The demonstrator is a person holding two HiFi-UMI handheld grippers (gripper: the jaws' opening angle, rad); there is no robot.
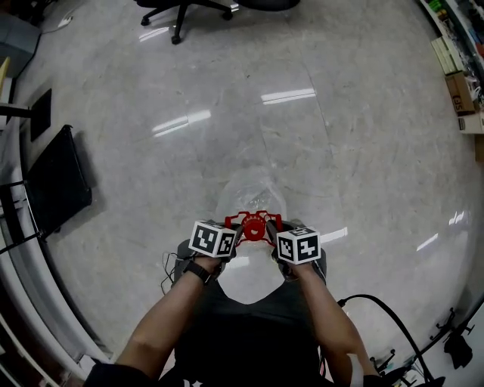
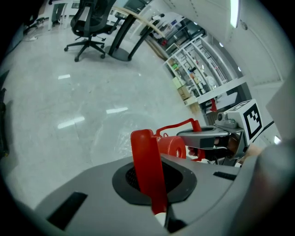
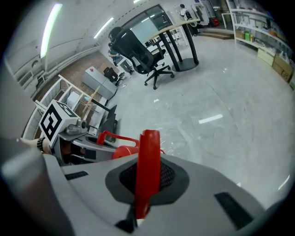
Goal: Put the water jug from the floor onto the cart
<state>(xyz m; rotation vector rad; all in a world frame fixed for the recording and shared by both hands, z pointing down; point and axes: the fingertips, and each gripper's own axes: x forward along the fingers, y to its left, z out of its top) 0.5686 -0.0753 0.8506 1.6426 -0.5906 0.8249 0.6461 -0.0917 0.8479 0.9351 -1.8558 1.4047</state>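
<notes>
The water jug (image 1: pixel 252 190) is clear plastic with a red cap and a red carrying handle (image 1: pixel 254 224). It hangs just above the pale floor in front of me. In the head view my left gripper (image 1: pixel 237 231) and right gripper (image 1: pixel 271 233) meet at the handle from either side. In the left gripper view the left gripper (image 2: pixel 150 184) is shut on a red strip of the handle (image 2: pixel 145 159), with the cap (image 2: pixel 173 146) and the right gripper (image 2: pixel 208 136) beyond. In the right gripper view the right gripper (image 3: pixel 145 184) is shut on the handle (image 3: pixel 148 156), near the cap (image 3: pixel 125 151).
An office chair (image 1: pixel 187 10) stands far ahead. A black panel (image 1: pixel 57 181) leans by white rails (image 1: pixel 21 253) at the left. Shelves with boxes (image 1: pixel 458 72) line the right side. A black cable (image 1: pixel 387 311) lies on the floor at my lower right.
</notes>
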